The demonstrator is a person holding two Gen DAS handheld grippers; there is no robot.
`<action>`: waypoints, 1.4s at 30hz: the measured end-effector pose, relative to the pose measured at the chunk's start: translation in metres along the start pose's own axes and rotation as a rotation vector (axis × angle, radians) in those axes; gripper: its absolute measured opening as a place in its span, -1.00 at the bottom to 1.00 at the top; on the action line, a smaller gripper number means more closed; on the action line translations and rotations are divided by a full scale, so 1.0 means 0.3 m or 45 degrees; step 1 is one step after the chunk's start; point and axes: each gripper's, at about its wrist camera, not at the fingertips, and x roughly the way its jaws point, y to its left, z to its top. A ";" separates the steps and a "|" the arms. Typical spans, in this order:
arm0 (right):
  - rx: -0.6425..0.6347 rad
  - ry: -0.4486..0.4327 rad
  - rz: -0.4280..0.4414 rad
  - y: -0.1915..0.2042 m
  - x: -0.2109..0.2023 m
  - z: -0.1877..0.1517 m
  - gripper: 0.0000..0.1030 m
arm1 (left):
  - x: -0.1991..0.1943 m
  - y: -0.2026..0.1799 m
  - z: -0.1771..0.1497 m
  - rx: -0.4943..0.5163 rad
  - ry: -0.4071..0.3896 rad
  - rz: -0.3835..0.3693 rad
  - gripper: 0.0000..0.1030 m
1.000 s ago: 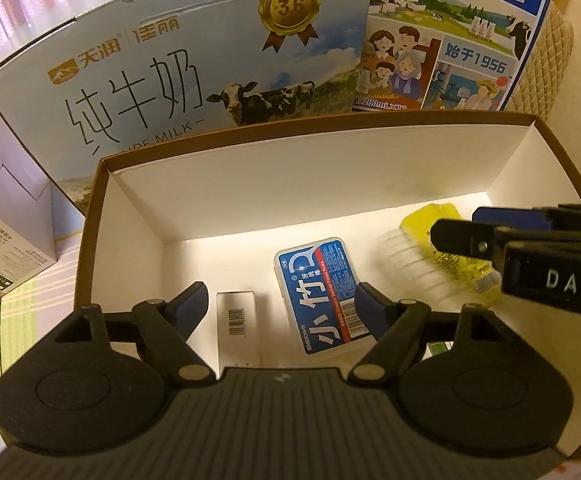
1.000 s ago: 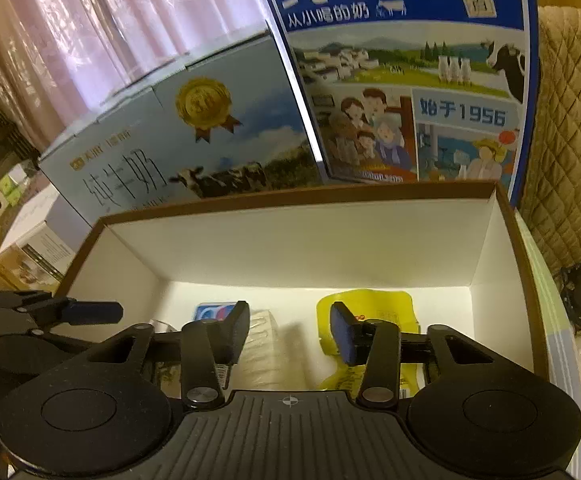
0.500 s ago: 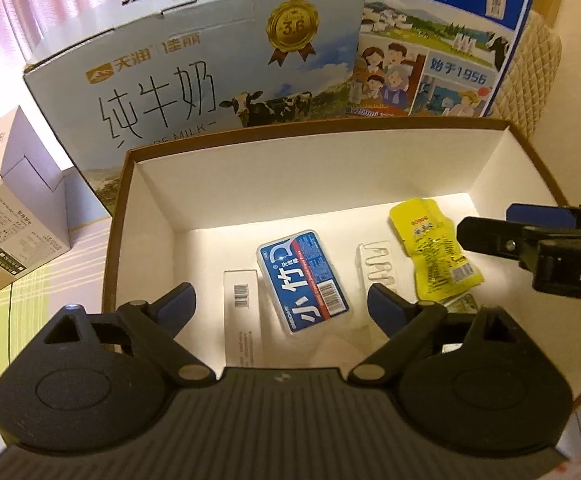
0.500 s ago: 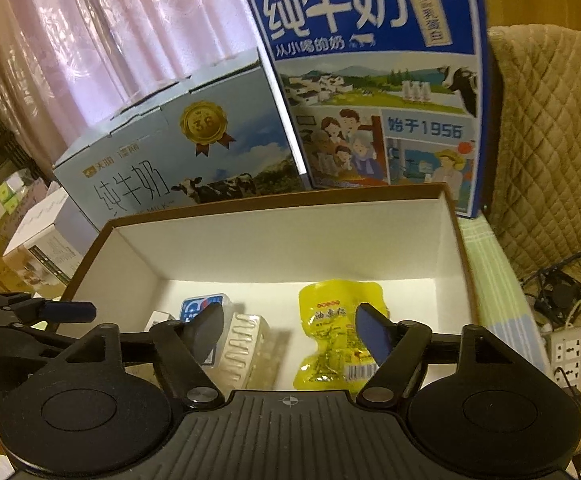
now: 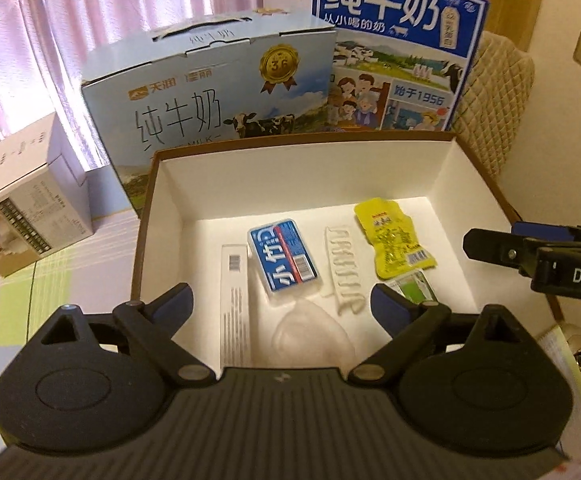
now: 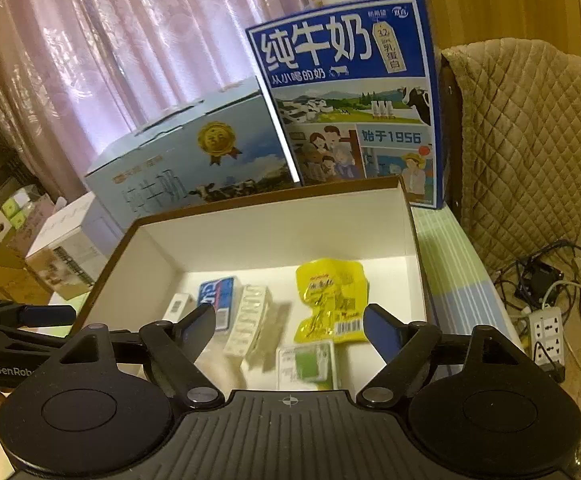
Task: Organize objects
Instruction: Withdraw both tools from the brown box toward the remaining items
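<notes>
Both grippers have pulled up and back from the white-lined box, so more of it and the milk cartons behind it shows than a second ago. At lower centre of the left wrist view the left gripper is opening with nothing between its jaws; on the box floor lie, left to right, a slim white box, a blue packet, a white ribbed piece and a yellow pouch. At the right wrist view's bottom, the right gripper is likewise opening and empty, above a small green packet.

A home room is showing itself: pink curtains are hanging behind milk cartons, beside a quilted chair cover.
</notes>
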 end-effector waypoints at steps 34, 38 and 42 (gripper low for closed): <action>0.047 0.073 0.026 0.118 -0.355 -0.379 0.54 | -0.372 -0.039 -0.455 -0.079 0.028 -0.053 0.81; 0.042 0.091 0.009 0.122 -0.370 -0.415 0.54 | -0.384 -0.039 -0.480 -0.077 0.043 -0.058 0.81; 0.039 0.111 0.003 0.123 -0.379 -0.447 0.54 | -0.395 -0.044 -0.503 -0.070 0.055 -0.064 0.81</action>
